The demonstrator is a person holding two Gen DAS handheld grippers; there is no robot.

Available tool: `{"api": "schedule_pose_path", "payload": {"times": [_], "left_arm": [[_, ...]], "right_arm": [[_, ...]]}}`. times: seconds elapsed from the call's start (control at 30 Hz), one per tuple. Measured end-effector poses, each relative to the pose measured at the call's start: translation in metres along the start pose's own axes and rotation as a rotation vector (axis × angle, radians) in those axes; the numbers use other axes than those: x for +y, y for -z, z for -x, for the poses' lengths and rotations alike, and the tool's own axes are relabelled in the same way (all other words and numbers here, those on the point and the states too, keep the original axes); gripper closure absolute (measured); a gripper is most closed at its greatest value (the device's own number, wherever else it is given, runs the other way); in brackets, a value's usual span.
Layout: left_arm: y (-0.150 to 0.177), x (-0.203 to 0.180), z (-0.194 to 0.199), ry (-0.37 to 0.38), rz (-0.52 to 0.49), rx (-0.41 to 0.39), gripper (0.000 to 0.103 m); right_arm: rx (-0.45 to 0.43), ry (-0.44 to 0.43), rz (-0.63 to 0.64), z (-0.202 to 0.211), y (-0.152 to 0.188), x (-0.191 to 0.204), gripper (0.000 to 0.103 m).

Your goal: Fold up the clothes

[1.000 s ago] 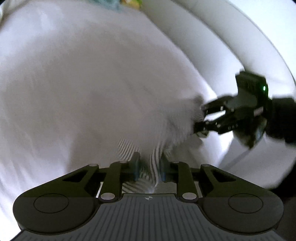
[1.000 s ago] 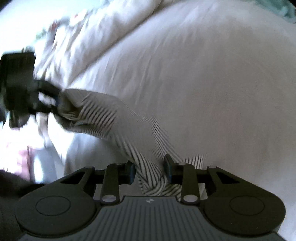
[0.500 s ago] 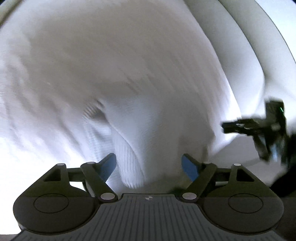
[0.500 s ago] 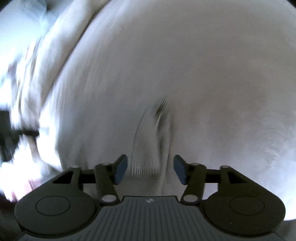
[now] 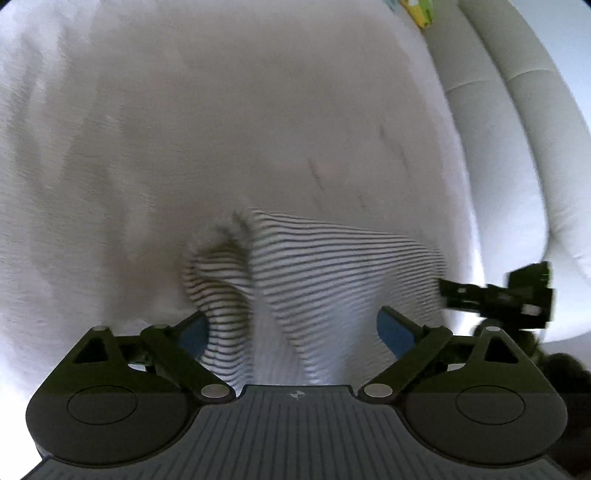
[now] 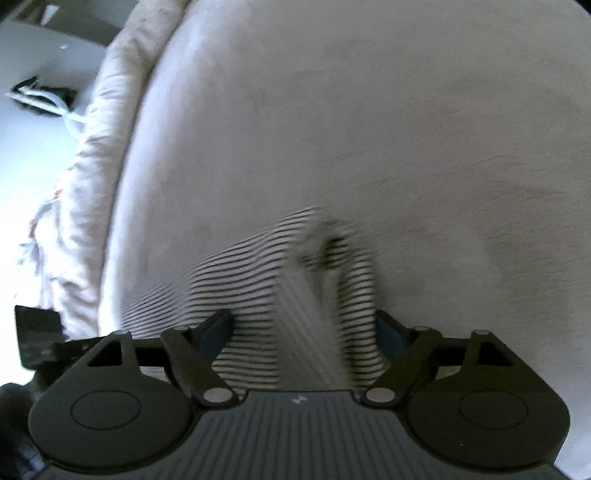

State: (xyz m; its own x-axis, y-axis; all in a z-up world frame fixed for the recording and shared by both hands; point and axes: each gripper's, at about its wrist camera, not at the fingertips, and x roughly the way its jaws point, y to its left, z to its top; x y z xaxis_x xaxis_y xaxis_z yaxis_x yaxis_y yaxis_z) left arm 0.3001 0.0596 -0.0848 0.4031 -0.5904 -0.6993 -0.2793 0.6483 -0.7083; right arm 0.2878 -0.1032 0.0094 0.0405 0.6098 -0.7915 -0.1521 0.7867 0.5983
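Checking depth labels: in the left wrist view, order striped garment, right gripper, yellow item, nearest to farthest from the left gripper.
1. Striped garment: between the open left gripper fingers, on the white cover.
2. Right gripper: low at the right edge.
3. Yellow item: top edge, far across the cover.

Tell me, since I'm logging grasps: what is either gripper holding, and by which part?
Nothing. Both jaws have just been opening; the striped garment lies loose between them on the bed.

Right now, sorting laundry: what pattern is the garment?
Thin dark stripes on white garment; clearest in the left wrist view.
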Motion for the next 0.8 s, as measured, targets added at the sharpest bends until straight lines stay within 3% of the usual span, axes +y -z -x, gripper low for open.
{"api": "schedule_pose_path", "payload": {"times": [0.13,0.23,0.3,0.37,0.43,0.47,0.6,0.7,0.8], "left_arm": [[0.003,-0.019,0.0,-0.012,-0.046,-0.006,0.007],[0.005,-0.027,-0.004,-0.051,-0.08,-0.01,0.008],[0.001,-0.022,-0.014,-0.121,-0.059,-0.004,0.019],[-0.003,-0.024,-0.023,-0.124,-0.045,-0.013,0.013],[-0.004,-0.032,-0.028,-0.121,-0.055,-0.018,0.012],[-0.004,-0.038,-0.029,-0.135,-0.067,-0.016,0.013],[-0.003,-0.054,-0.033,-0.202,-0.074,-0.006,0.036],[-0.01,-0.067,-0.035,-0.182,-0.035,-0.036,0.047],[-0.025,-0.082,-0.026,-0.113,-0.059,-0.079,0.054]], "right_arm": [[0.005,0.006,0.143,0.008,0.01,0.017,0.021],[-0.019,0.028,0.037,0.006,0.006,-0.007,0.022],[-0.029,-0.022,-0.044,-0.001,0.001,-0.016,0.017],[-0.03,-0.05,-0.052,-0.006,-0.002,-0.013,0.011],[-0.029,-0.048,-0.029,-0.009,-0.001,-0.005,0.011],[-0.032,-0.057,-0.025,-0.008,0.0,0.0,0.016],[-0.044,-0.098,-0.048,-0.008,-0.006,0.014,0.026],[-0.056,-0.103,-0.067,-0.005,-0.016,0.02,0.035],[-0.075,-0.132,-0.047,-0.001,-0.032,0.029,0.042]]}}
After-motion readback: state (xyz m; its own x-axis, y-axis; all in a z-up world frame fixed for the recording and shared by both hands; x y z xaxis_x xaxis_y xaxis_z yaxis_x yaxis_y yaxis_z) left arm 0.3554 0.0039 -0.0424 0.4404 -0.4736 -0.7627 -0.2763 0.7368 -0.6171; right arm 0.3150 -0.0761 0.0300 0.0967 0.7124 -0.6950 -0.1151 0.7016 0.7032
